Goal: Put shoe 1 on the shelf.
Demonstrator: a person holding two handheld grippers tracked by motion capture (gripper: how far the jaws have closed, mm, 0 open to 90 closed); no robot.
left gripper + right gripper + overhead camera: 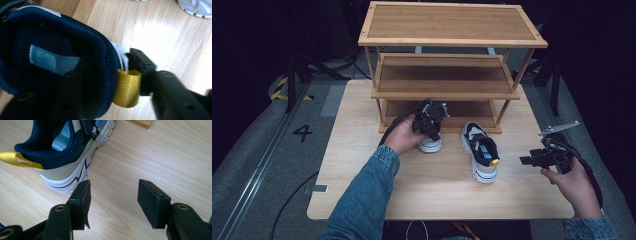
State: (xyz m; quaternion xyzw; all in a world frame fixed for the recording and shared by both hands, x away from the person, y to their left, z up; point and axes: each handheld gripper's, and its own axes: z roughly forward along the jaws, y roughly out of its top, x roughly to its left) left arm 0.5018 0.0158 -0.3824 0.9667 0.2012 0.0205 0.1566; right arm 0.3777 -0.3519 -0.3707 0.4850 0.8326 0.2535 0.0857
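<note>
A navy and white shoe (431,145) stands just in front of the wooden rack (447,92). My left gripper (430,121) comes down on its heel from above. In the left gripper view my left gripper (110,62) is shut on the shoe (37,37): one jaw is inside the navy heel collar and the other is outside beside the yellow pull tab (127,87). The matching second shoe (480,151) lies on the table with its heel toward me. My right gripper (528,160) is open to the right of it. From my right gripper (113,187) the second shoe (65,170) is at the upper left, apart from the jaws.
The rack has three bare shelves, and its top shelf (452,22) is at the back of the light wooden table (412,190). Dark floor with cables and stands surrounds the table. Bare tabletop lies in front of both shoes.
</note>
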